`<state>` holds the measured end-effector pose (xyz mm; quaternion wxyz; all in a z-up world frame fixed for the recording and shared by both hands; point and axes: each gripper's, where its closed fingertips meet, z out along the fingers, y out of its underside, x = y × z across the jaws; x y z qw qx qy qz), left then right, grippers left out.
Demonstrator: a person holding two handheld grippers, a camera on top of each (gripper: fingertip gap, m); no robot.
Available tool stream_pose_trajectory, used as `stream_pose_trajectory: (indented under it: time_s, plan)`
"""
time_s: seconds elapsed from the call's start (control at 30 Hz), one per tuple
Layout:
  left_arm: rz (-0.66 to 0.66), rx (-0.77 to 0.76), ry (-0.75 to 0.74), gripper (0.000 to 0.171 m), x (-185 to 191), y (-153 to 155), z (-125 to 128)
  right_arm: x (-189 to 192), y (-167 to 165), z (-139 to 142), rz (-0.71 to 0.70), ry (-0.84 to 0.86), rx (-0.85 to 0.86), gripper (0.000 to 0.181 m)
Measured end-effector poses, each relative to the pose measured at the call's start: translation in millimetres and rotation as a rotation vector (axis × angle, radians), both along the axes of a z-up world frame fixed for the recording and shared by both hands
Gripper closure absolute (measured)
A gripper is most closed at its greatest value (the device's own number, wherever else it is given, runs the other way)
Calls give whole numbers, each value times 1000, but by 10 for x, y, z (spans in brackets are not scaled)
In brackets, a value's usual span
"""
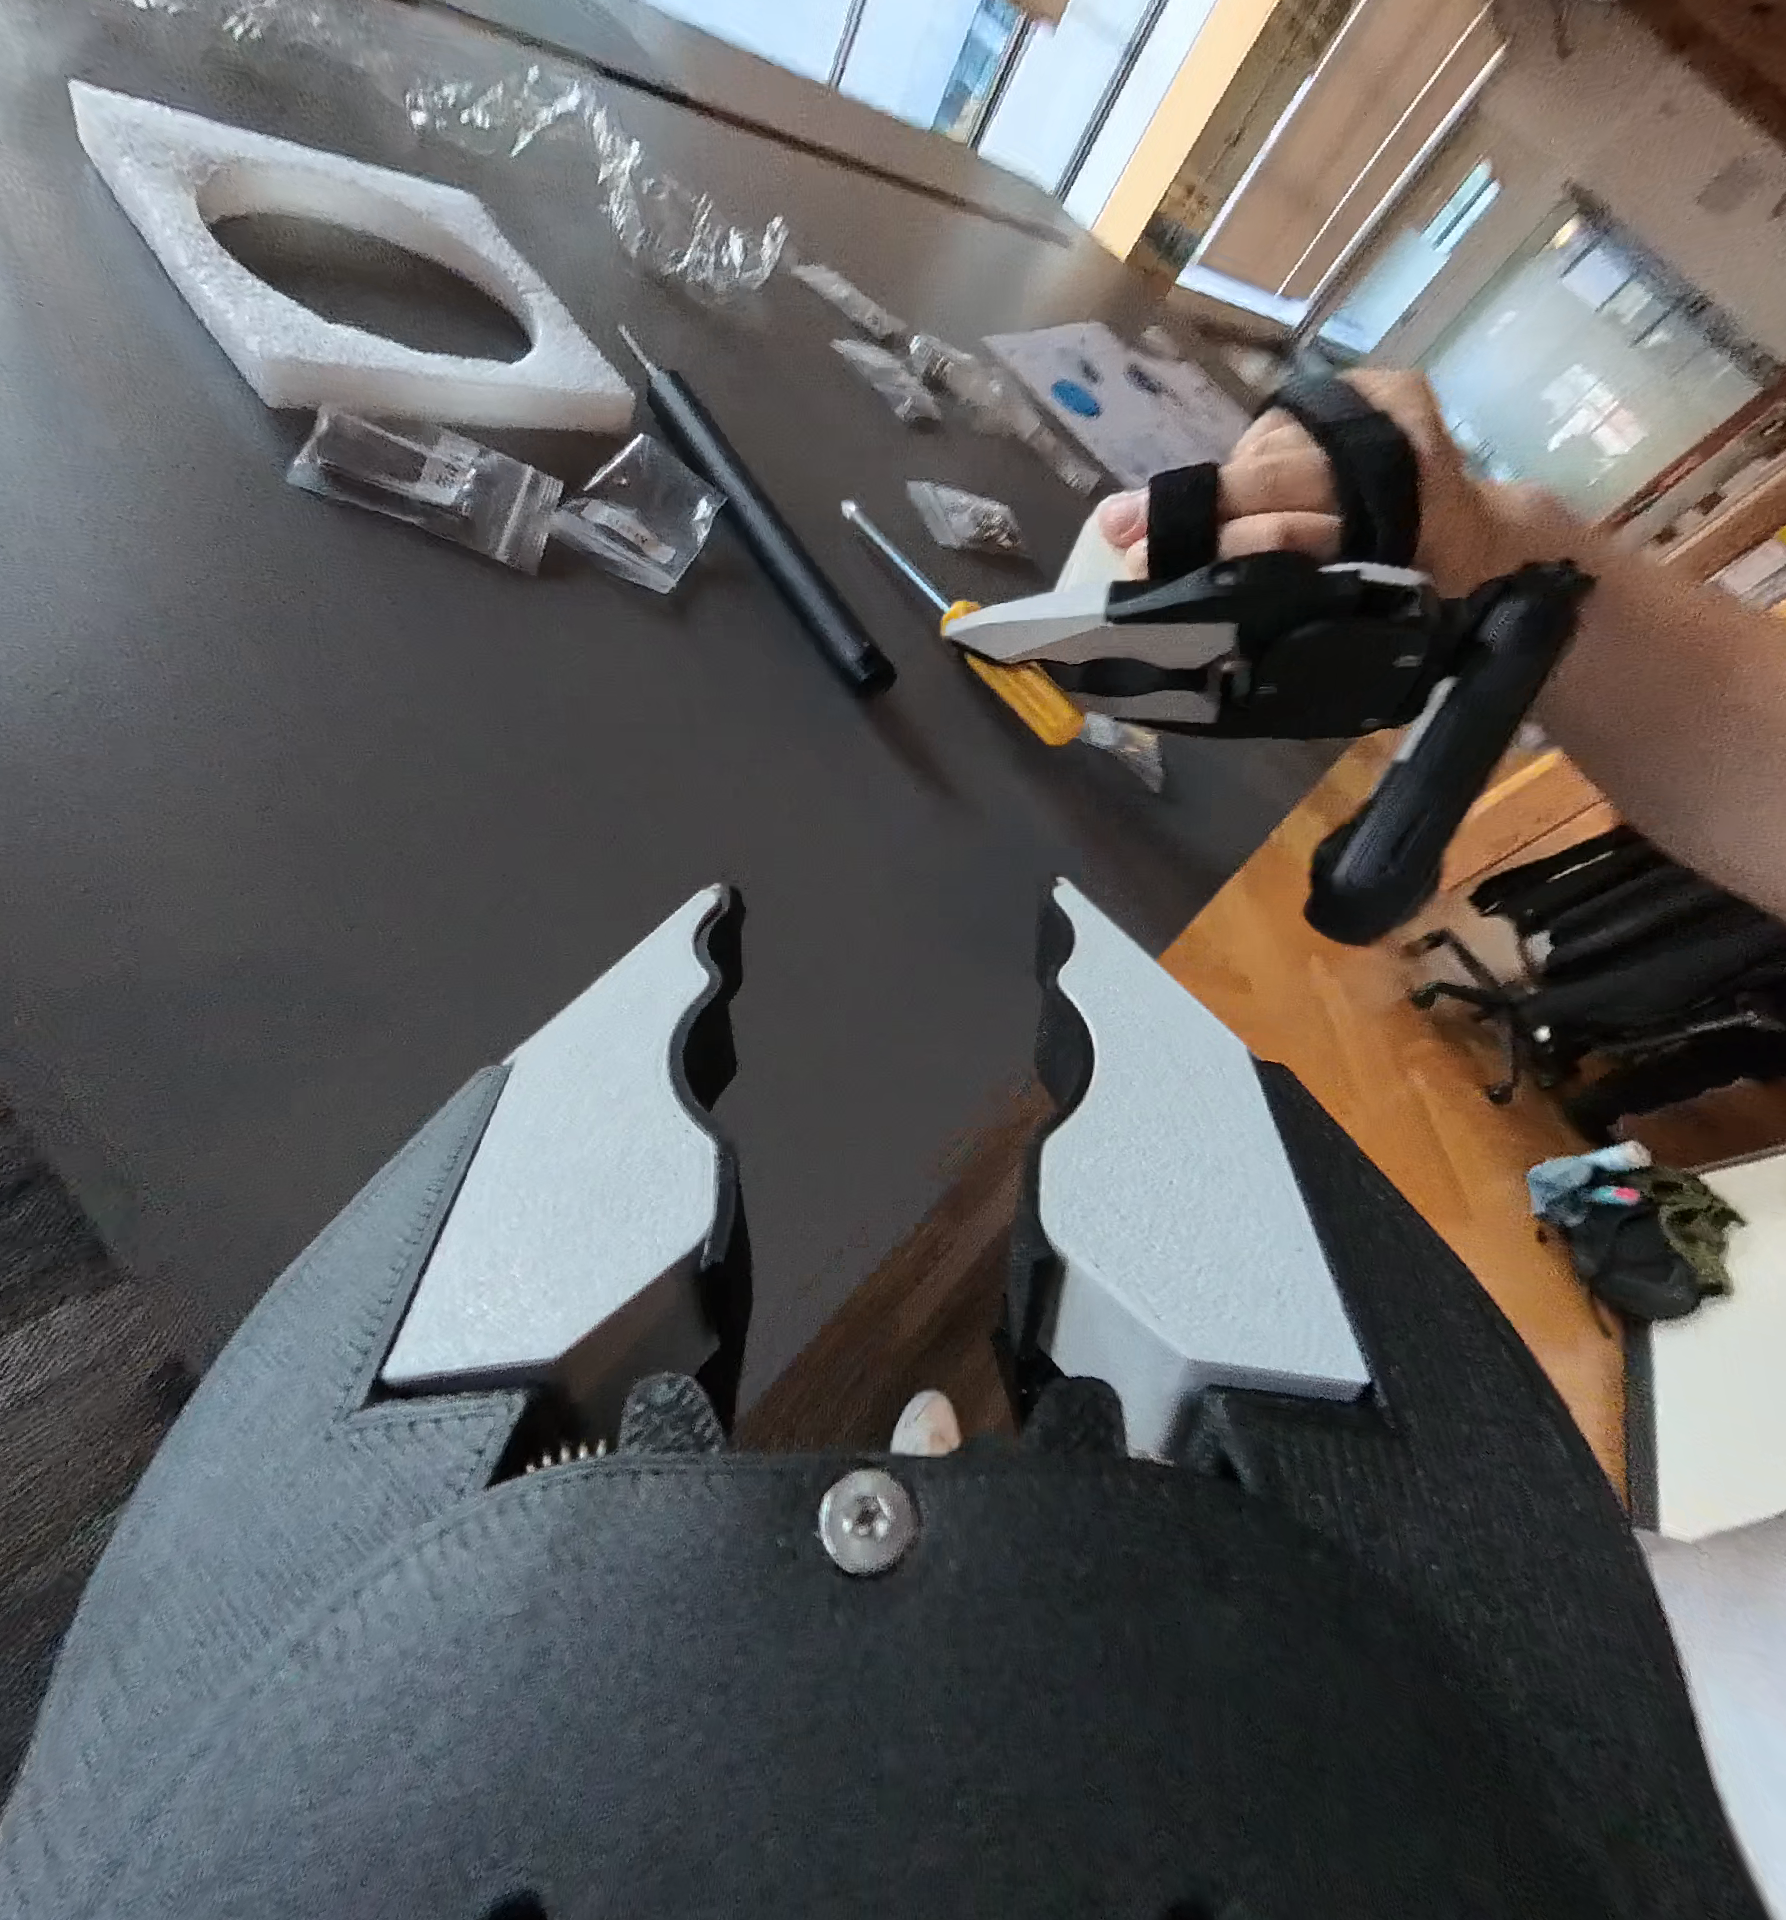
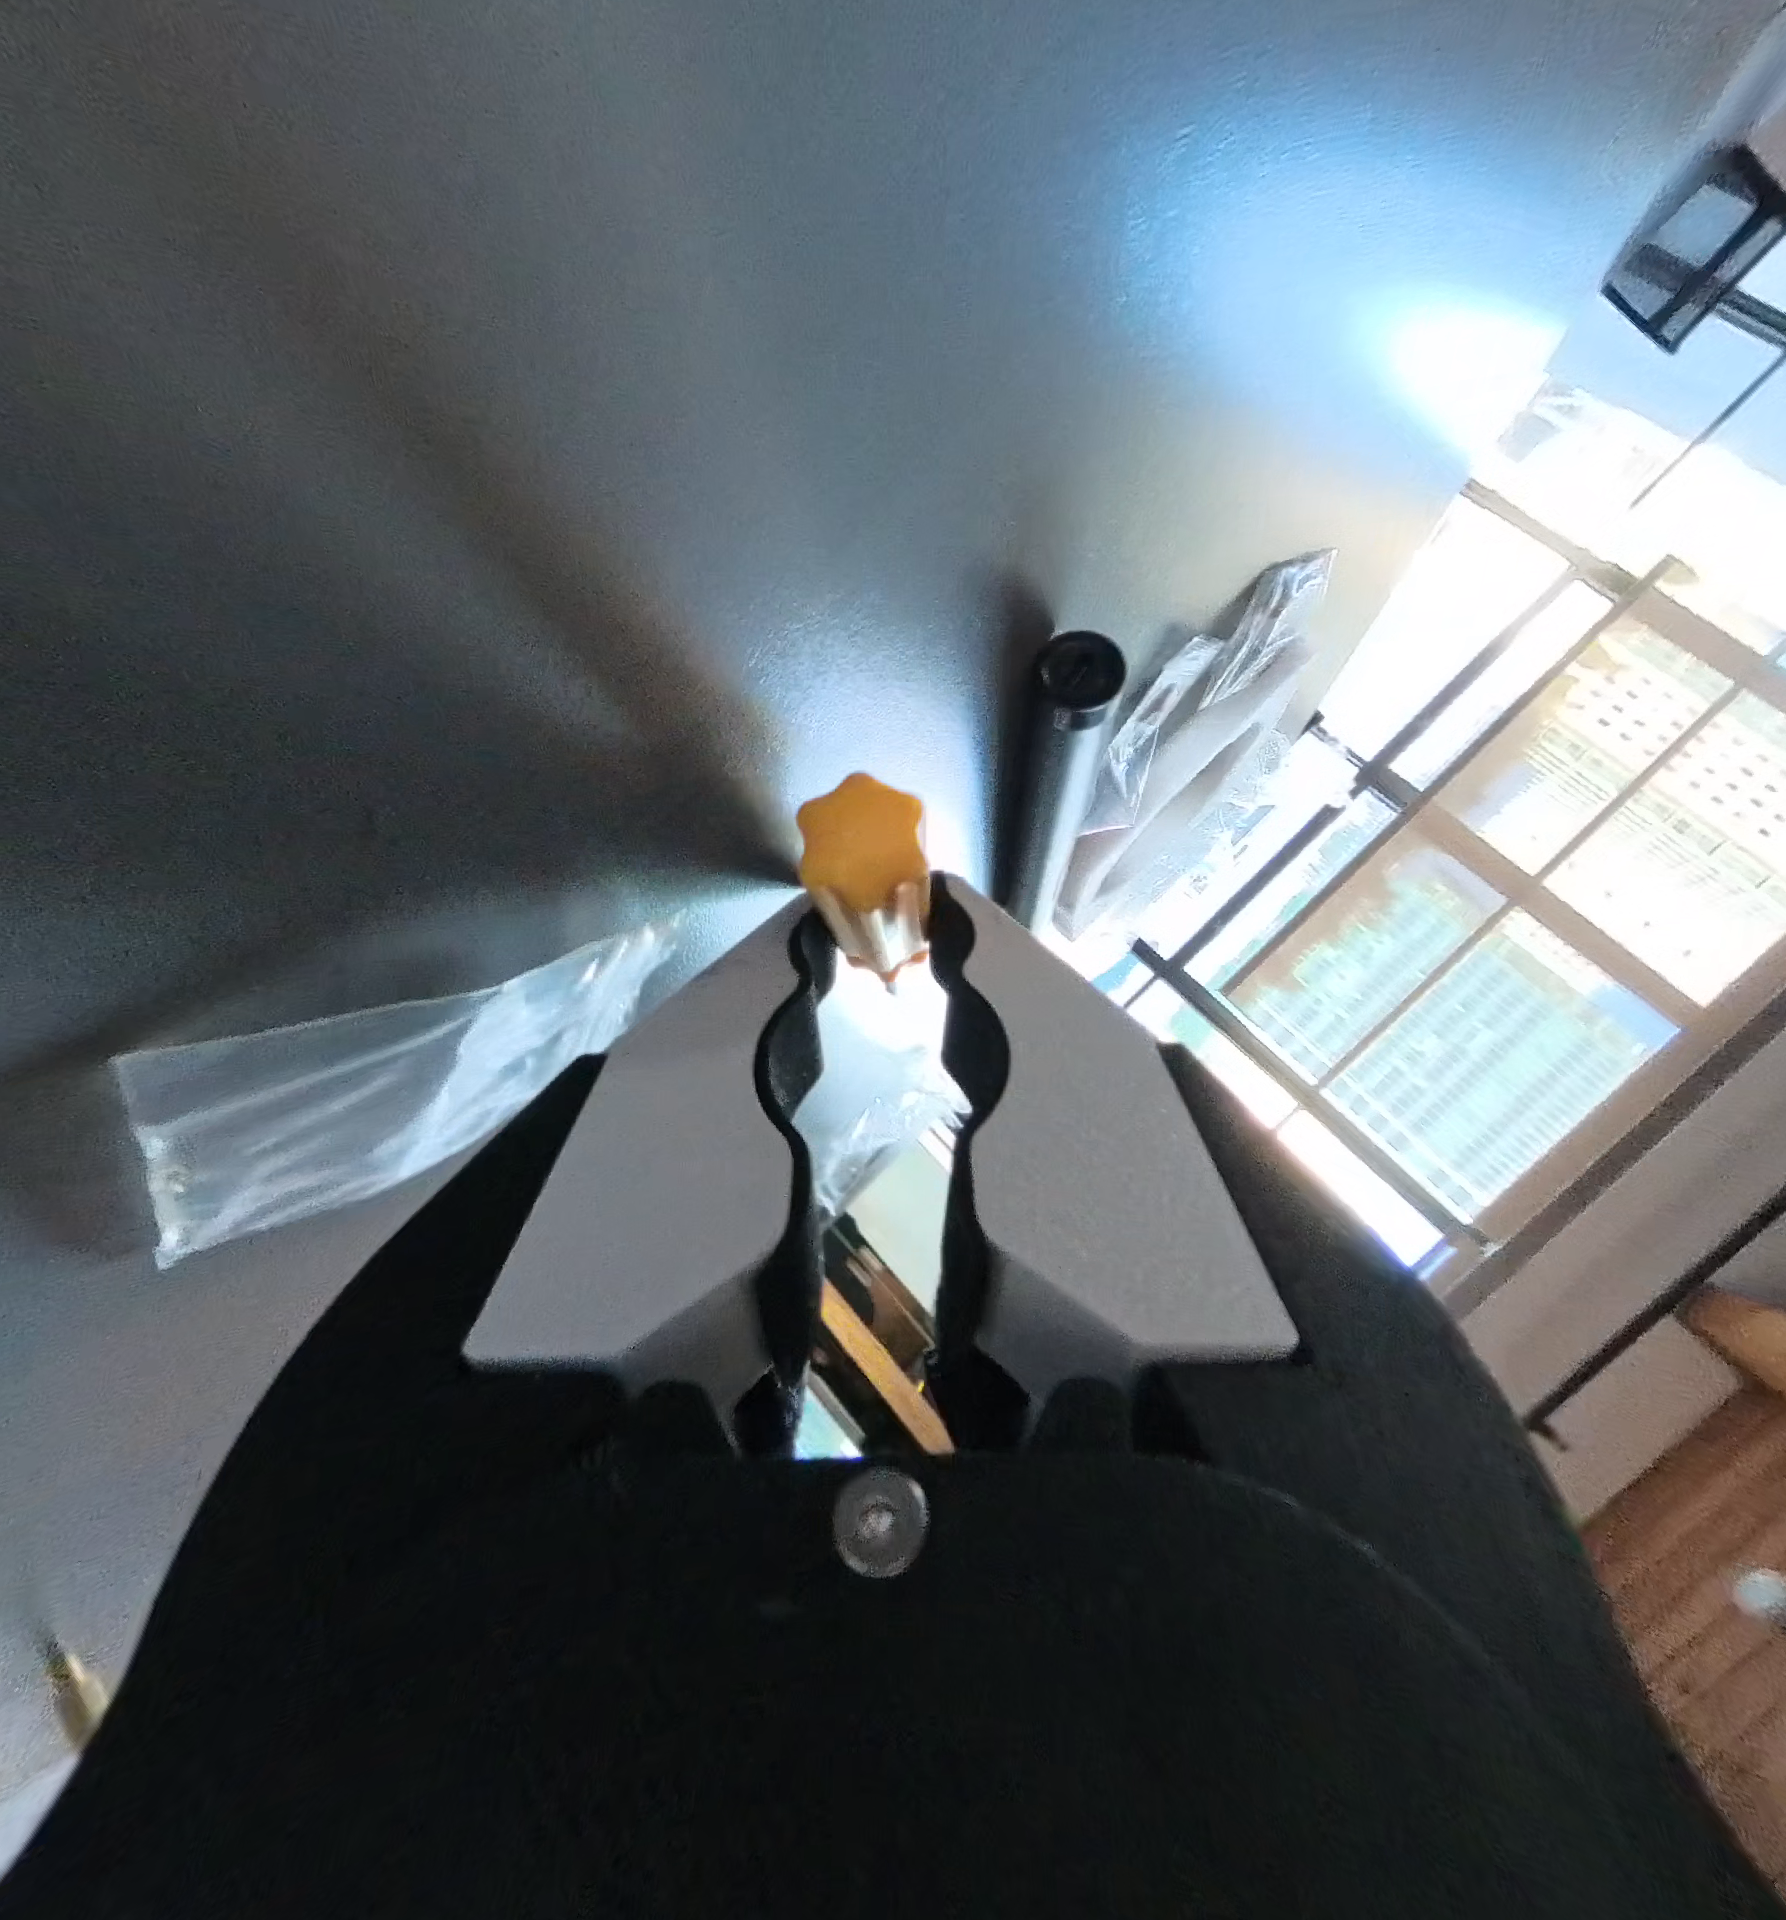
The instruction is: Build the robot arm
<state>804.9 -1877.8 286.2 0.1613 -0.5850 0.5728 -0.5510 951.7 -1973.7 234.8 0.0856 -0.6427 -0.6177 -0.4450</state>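
Observation:
My left gripper (image 1: 889,904) is open and empty, held above the near part of the dark table (image 1: 349,810). My right gripper (image 2: 863,899) is shut on the yellow handle of a screwdriver (image 2: 861,857). In the left wrist view the right gripper (image 1: 982,639) grips that screwdriver (image 1: 1024,691) at the table's right side, its metal shaft pointing away across the table. A black tube (image 1: 764,540) lies just left of the screwdriver; it also shows in the right wrist view (image 2: 1060,748).
A white foam frame (image 1: 349,260) lies at the far left. Small clear bags of parts (image 1: 515,499) sit beside it, and crumpled plastic wrap (image 1: 681,208) and a printed sheet (image 1: 1107,405) lie farther back. A clear bag (image 2: 349,1091) lies by the right gripper. Office chairs (image 1: 1616,997) stand beyond the table's edge. My hands' fingertips stand some 20 centimetres from each other.

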Motion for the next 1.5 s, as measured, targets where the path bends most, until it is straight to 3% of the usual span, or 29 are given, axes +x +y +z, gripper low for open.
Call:
stream_pose_trajectory:
  time_s: [0.07,0.1,0.2,0.33,0.47,0.63,0.7,0.83,0.93,1.0,1.17,1.23,1.37,1.5]
  plan:
    - [-30,52,63,114,268,-136,-12,14,-1,-9,-14,-14,-44,165]
    - [-33,89,82,121,449,-198,2,15,-3,-4,-31,-18,-56,163]
    - [-28,178,223,127,968,-375,-85,48,-89,71,-77,-109,-89,147]
    - [-46,300,416,128,1380,-585,-372,-73,-354,459,-158,-141,43,146]
    - [14,516,520,134,1554,-436,-606,-547,-875,768,-349,169,296,148]
    - [-38,696,604,153,1623,-405,-636,-1156,-1421,1110,-299,346,663,178]
    - [-62,764,638,155,1613,-367,-629,-1151,-1462,1092,-399,604,797,177]
    - [-54,894,609,156,1599,-184,-518,-940,-1174,1098,-555,1443,1025,172]
    - [-21,837,520,156,1576,-148,-351,-622,-820,1165,-651,1852,1133,175]
    - [-21,742,494,156,1503,-161,-322,-489,-485,1194,-693,2016,1137,177]
    - [-8,508,456,156,1280,-115,-260,-480,289,751,-1027,2251,875,160]
    - [9,444,422,156,1184,-54,-187,-525,427,657,-1094,2349,848,149]
    - [24,311,364,156,975,52,-97,-764,638,631,-1179,2702,698,147]
    - [27,202,306,156,776,131,-74,-936,893,514,-1309,2871,611,137]
